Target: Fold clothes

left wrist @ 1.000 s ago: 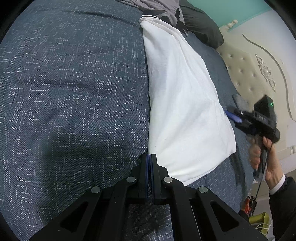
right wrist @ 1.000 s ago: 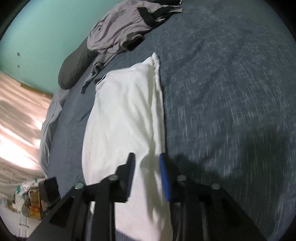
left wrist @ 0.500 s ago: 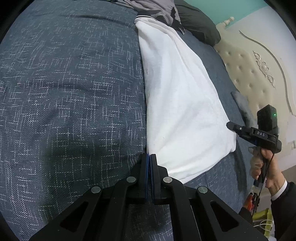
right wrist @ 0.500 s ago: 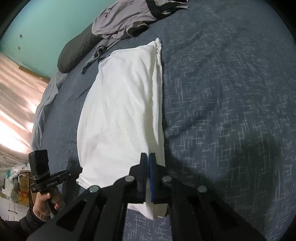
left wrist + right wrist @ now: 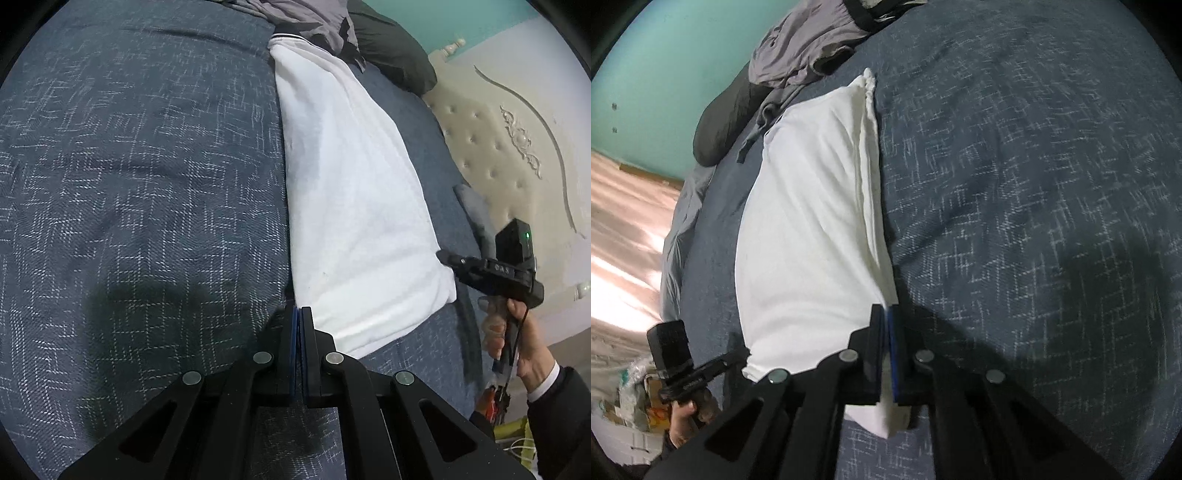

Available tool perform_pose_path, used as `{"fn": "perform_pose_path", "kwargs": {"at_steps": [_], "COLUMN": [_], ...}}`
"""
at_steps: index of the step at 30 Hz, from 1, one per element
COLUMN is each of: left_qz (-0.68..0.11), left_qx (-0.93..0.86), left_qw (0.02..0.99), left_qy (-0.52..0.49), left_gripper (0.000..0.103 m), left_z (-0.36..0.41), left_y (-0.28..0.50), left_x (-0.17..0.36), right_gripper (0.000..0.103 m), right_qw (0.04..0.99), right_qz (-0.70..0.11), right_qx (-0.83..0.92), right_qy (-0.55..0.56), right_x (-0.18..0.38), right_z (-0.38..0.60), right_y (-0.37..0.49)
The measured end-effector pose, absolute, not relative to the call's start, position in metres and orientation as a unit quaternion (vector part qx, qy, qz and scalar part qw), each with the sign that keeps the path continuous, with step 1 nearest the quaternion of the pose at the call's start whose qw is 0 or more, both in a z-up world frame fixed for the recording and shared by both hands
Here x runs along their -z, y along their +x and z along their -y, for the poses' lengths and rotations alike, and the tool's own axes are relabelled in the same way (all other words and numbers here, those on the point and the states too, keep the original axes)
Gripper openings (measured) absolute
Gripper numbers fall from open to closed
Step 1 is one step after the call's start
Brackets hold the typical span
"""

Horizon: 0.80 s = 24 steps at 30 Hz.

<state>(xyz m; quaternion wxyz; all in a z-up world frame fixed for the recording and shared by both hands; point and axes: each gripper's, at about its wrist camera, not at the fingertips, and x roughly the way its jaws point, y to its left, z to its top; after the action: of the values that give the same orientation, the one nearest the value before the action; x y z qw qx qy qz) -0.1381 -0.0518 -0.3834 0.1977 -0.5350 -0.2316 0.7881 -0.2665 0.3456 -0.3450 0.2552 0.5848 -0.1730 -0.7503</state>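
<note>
Blue bedspread (image 5: 129, 184) under folded white garment (image 5: 351, 206), corners gripped.

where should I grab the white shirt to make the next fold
Grip the white shirt at the two corners of its near end, coming in low from this end. It lies as a long narrow strip on the bed, so lifting the short end folds it lengthwise.

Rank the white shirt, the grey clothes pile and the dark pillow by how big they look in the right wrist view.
1. White shirt, by far the largest.
2. Grey clothes pile and dark pillow look alike; both lie farther from the camera and the pile is cut off by the frame edge, so no ranking between them.
</note>
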Motion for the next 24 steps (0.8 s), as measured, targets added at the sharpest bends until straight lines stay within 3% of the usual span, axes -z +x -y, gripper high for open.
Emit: {"fn": "perform_pose_path", "kwargs": {"at_steps": [1,3,8,12,24], "left_qz": [0.231,0.238,0.258,0.269,0.289], "left_qx": [-0.788,-0.786,-0.774,-0.766,-0.744], "left_qw": [0.198,0.198,0.205,0.213,0.226], "left_qy": [-0.535,-0.535,-0.541,-0.543,-0.558], "left_gripper": [0.001,0.001,0.002,0.013,0.015], "left_z": [0.052,0.054,0.059,0.056,0.038], "left_y": [-0.138,-0.138,-0.141,-0.144,-0.146], "left_x": [0.383,0.384,0.389,0.393,0.395], "right_gripper": [0.023,0.03,0.033,0.034,0.036], "right_qw": [0.249,0.246,0.253,0.264,0.296], "right_qz": [0.168,0.172,0.18,0.171,0.155], "right_qx": [0.752,0.749,0.73,0.721,0.706], "right_qy": [0.587,0.591,0.609,0.618,0.625], "right_x": [0.345,0.346,0.352,0.357,0.359], "right_z": [-0.347,-0.351,-0.357,-0.353,-0.339], "right_y": [-0.265,-0.262,-0.251,-0.245,-0.246]}}
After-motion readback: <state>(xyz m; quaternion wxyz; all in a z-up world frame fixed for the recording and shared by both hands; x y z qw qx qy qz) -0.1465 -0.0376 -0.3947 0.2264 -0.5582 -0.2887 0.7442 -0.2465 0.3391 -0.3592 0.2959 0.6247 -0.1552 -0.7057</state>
